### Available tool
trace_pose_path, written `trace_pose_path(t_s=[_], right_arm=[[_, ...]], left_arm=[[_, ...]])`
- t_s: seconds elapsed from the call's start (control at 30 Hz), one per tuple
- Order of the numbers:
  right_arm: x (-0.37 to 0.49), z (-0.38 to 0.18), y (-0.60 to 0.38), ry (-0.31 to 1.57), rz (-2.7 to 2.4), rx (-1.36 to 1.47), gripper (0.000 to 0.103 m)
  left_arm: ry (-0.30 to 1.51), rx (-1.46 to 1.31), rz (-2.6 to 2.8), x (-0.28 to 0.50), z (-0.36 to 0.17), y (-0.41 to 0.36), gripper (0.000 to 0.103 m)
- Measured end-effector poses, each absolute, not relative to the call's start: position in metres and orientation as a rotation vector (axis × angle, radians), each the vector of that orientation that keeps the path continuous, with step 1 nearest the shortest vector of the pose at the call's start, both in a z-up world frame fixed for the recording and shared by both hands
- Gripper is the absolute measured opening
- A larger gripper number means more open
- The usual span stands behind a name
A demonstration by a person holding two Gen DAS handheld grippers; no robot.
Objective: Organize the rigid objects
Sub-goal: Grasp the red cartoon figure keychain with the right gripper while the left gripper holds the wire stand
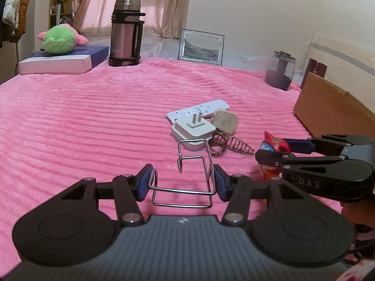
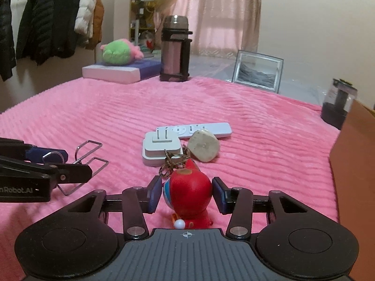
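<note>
My left gripper (image 1: 182, 183) is shut on a bent wire metal stand (image 1: 194, 164), its blue pads pressing the stand's two sides just above the pink blanket (image 1: 93, 121). My right gripper (image 2: 187, 194) is shut on a red cartoon figurine (image 2: 189, 187), gripping its round head from both sides. In the left wrist view the right gripper (image 1: 281, 151) with the figurine (image 1: 274, 144) shows at the right. The right wrist view has the left gripper (image 2: 58, 161) and wire stand (image 2: 92, 154) at the left. Ahead lie a white plug adapter (image 2: 161, 149), a white remote (image 2: 199, 130), a beige stone-like lump (image 2: 205, 148) and a corded spiral shell (image 1: 234, 146).
At the blanket's far edge stand a steel thermos (image 1: 126, 32), a green plush (image 1: 59, 38) on a flat box (image 1: 61, 61), a picture frame (image 1: 201, 46) and a dark jar (image 1: 280, 70). A cardboard box (image 1: 328, 107) sits at the right. Coats (image 2: 54, 16) hang behind.
</note>
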State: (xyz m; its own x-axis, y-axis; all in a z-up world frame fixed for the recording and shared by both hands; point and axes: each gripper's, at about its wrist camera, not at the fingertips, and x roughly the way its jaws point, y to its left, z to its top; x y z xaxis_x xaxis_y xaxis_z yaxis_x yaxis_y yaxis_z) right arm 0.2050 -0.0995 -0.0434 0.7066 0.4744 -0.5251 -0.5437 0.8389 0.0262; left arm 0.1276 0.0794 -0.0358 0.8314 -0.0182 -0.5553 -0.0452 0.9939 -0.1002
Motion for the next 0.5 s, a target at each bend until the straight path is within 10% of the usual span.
trace_pose_path(t_s=[0.5], right_arm=[[0.158,-0.054,-0.116,0.564,0.55,-0.265,0.043]], left_arm=[[0.576,-0.107,-0.012,0.113,-0.024,0.067,0.049]])
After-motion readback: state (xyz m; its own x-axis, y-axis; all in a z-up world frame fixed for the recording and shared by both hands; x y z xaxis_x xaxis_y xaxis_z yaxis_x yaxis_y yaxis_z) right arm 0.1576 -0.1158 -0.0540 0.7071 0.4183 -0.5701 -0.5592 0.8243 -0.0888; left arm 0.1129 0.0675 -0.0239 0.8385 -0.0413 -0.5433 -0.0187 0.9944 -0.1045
